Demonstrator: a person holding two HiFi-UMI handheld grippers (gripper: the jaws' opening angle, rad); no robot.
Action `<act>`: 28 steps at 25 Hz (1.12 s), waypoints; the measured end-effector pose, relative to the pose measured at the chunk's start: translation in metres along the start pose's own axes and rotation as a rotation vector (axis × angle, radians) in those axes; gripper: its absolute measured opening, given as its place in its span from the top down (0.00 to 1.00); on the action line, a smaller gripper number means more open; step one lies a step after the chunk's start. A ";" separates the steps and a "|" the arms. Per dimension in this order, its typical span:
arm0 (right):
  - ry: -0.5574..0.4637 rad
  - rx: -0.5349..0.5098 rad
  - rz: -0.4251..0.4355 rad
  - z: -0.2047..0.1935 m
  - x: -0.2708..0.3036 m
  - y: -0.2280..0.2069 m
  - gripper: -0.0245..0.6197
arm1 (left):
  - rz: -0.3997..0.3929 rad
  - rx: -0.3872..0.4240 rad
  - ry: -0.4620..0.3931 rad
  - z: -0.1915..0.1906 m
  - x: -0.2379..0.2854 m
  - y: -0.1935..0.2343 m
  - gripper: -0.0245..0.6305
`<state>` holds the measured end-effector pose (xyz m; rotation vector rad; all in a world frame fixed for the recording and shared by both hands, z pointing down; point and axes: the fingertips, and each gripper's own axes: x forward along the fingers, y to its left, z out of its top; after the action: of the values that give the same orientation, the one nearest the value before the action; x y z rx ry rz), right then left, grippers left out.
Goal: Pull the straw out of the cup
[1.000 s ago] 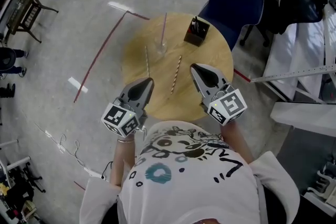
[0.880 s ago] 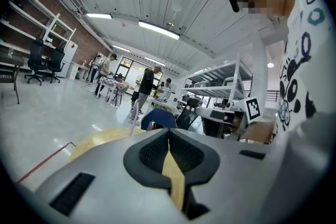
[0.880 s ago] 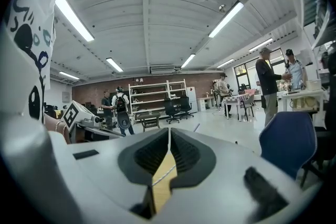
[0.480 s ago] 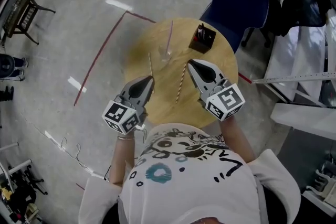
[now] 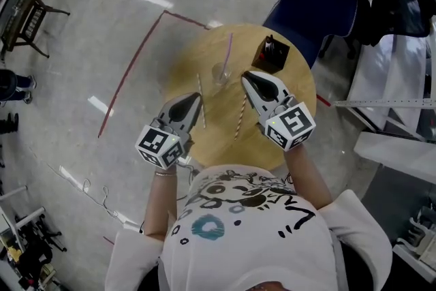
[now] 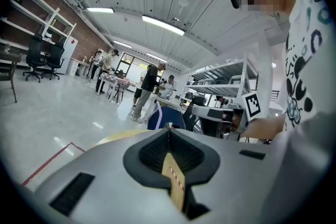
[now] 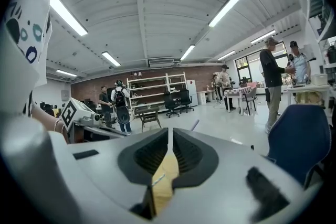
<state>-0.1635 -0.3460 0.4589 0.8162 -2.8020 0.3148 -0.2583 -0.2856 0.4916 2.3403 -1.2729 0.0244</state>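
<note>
The body of my left claw is blocking nearly all of the desk; only a sliver with a striped straw is showing through the gap. My right claw is covering the cup, with just the tip of the purple straw peeking over. In the head view the clear cup is blending into the desk, and the dark box is holding things too small to tell

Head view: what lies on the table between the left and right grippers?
Two striped straws lie flat on the wooden table between the left gripper and the right gripper, as the head view shows.
</note>
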 end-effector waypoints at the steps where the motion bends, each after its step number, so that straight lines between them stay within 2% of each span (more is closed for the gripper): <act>1: 0.006 0.003 0.000 -0.002 0.005 -0.002 0.92 | 0.001 -0.005 0.001 -0.001 0.003 0.003 0.94; 8: 0.047 0.018 -0.016 -0.010 0.042 -0.017 0.92 | 0.023 -0.009 0.030 -0.006 0.018 0.029 0.93; 12: 0.090 0.062 -0.038 -0.023 0.062 -0.032 0.91 | 0.027 -0.029 0.032 -0.008 0.024 0.040 0.93; 16: 0.143 0.114 -0.028 -0.038 0.077 -0.041 0.80 | 0.032 -0.048 0.039 -0.012 0.028 0.047 0.93; 22: 0.172 0.121 -0.001 -0.051 0.097 -0.042 0.78 | 0.025 -0.061 0.040 -0.018 0.028 0.056 0.93; 27: 0.183 0.085 0.023 -0.052 0.108 -0.040 0.79 | 0.030 -0.072 0.048 -0.023 0.027 0.060 0.93; 28: 0.180 0.076 0.024 -0.052 0.109 -0.040 0.82 | 0.032 -0.074 0.050 -0.024 0.025 0.060 0.93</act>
<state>-0.2251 -0.4203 0.5418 0.7314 -2.6477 0.4765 -0.2868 -0.3230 0.5429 2.2425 -1.2651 0.0454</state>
